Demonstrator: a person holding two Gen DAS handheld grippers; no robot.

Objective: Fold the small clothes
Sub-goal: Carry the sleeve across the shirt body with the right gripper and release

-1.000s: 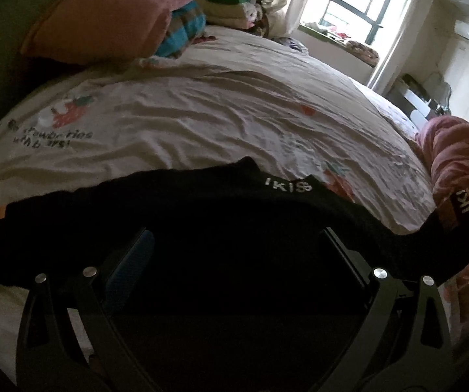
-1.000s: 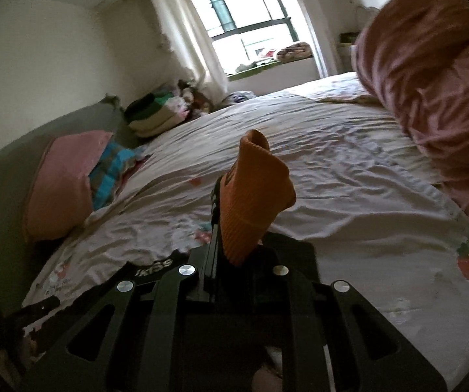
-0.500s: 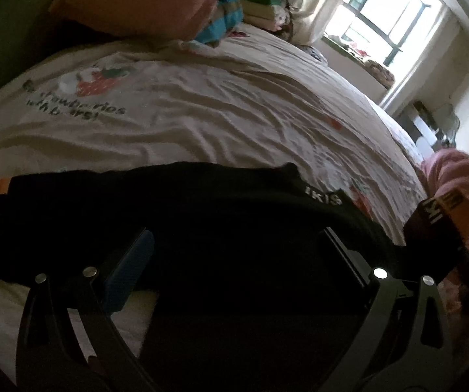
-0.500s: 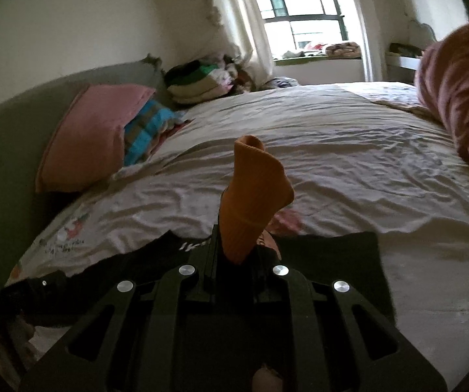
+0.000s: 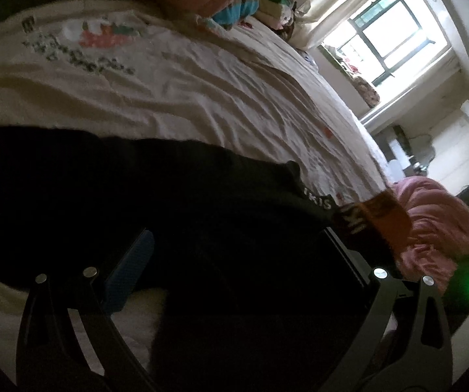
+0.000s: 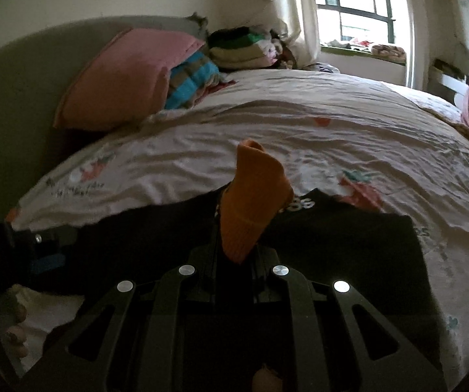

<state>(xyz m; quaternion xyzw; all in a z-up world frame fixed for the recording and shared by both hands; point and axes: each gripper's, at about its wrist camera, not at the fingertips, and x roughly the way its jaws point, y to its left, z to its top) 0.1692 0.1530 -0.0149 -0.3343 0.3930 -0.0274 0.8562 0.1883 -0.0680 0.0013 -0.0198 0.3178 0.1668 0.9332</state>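
- Right gripper (image 6: 234, 245): fingers pressed together on the orange cuff (image 6: 252, 196) of the black garment (image 6: 348, 254); the cuff stands up just past its tips.
- Left gripper (image 5: 234, 251): fingers spread wide, the garment (image 5: 136, 189) lying between and ahead of them on the sheet (image 5: 202, 91).
- Pink pillow (image 6: 126, 78) far ahead-left of the right gripper, folded pile (image 6: 244, 49) beyond it.
- Pink blanket (image 5: 437, 225) right of the left gripper.

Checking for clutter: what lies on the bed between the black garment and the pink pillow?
In the right wrist view, only wrinkled strawberry-print sheet lies between the black garment and pink pillow.
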